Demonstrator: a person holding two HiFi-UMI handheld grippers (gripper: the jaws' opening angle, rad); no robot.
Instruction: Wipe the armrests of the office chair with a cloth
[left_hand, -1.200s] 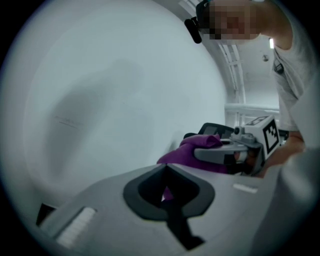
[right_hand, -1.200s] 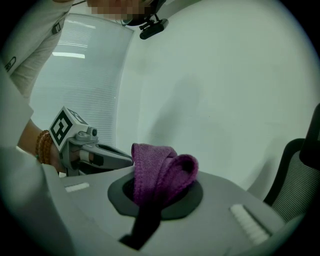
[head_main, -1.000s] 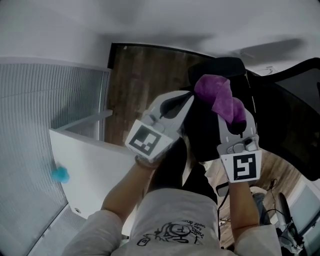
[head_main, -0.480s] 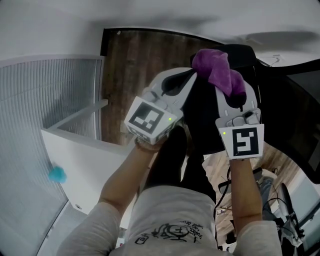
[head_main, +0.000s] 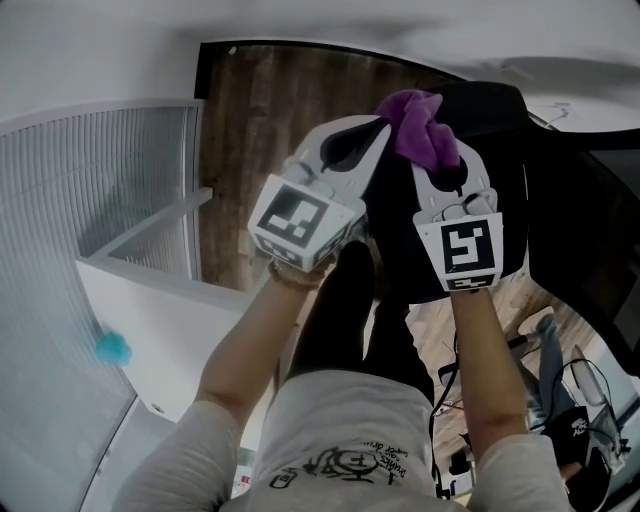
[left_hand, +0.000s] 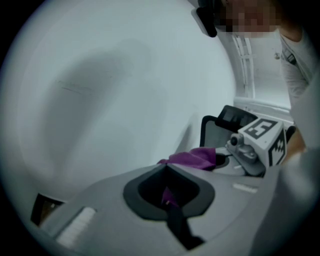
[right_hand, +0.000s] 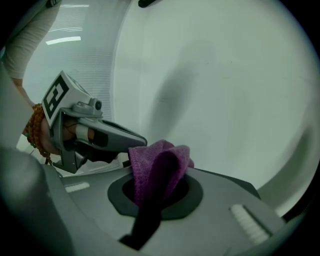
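The right claw (head_main: 432, 158) is clamping a purple cloth (head_main: 420, 122). Its jaws are pressing together on the middle of the fabric, which is bunching up out of the slit and folding over the tips. The left claw (head_main: 377, 135) is lying just beside it on its left, with its tips angling in toward the cloth. Its jaws are pressing together too, and a scrap of purple is showing in the slit between them, so it is pinching the cloth's edge. Both claws are pointing away from the person, side by side, with the forearms reaching out from the chest. The left wrist is wearing a bead bracelet (right_hand: 34, 131). A black office chair (head_main: 490, 100) is standing just beyond the tips; whether the cloth is touching it cannot be told.
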